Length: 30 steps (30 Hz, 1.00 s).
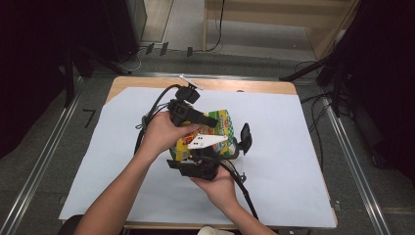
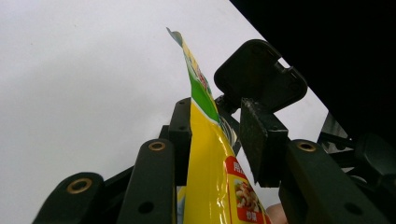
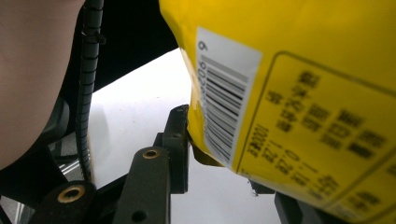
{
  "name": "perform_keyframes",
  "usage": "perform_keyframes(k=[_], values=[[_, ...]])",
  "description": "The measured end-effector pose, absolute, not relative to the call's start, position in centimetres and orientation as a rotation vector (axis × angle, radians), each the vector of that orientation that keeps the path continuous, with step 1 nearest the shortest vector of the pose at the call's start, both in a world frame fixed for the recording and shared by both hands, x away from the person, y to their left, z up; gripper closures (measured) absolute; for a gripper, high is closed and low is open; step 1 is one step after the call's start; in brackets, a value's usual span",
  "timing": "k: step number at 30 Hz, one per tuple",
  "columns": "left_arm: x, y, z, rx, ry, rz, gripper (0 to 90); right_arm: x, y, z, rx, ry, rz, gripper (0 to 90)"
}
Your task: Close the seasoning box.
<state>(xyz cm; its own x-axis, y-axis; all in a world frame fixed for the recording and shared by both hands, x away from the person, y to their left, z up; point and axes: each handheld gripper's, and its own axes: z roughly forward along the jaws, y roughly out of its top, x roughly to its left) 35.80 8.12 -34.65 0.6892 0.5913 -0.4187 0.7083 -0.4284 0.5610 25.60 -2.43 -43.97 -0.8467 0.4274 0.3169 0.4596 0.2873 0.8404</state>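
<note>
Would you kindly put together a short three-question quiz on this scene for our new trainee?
1. True or false: the yellow snack bag lies flat and untouched on the white sheet.
2. In the left gripper view, what stands between the jaws of the left gripper?
A. a cup
B. the bag's edge
C. nothing
3. In the right gripper view, what printed mark on the bag sits nearest the left jaw of the right gripper?

Key
1. False: both grippers have it between them, above the sheet.
2. B
3. The barcode.
</note>
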Motion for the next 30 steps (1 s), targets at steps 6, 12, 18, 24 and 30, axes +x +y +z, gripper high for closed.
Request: perform_keyframes(k=[6,12,18,24,30], values=[[35.78,8.02,-34.64,2.163,0.987,-0.2,67.5,25.55,-2.52,-43.95,-0.864,-2.493,-1.646,67.1],[35.81,7.93,-34.71,2.163,0.977,-0.2,67.6,25.55,-2.56,-44.02,-0.866,-2.501,-1.648,67.1],[35.82,7.94,-34.75,2.161,0.977,-0.201,67.6,25.57,-2.59,-44.04,-0.867,-2.507,-1.646,67.1],[35.75,7.87,-34.69,2.161,0.976,-0.196,67.6,25.54,-2.62,-44.02,-0.871,-2.506,-1.645,67.1],[35.79,7.92,-34.66,2.162,0.976,-0.196,67.6,25.49,-2.57,-43.97,-0.869,-2.5,-1.649,67.1]])
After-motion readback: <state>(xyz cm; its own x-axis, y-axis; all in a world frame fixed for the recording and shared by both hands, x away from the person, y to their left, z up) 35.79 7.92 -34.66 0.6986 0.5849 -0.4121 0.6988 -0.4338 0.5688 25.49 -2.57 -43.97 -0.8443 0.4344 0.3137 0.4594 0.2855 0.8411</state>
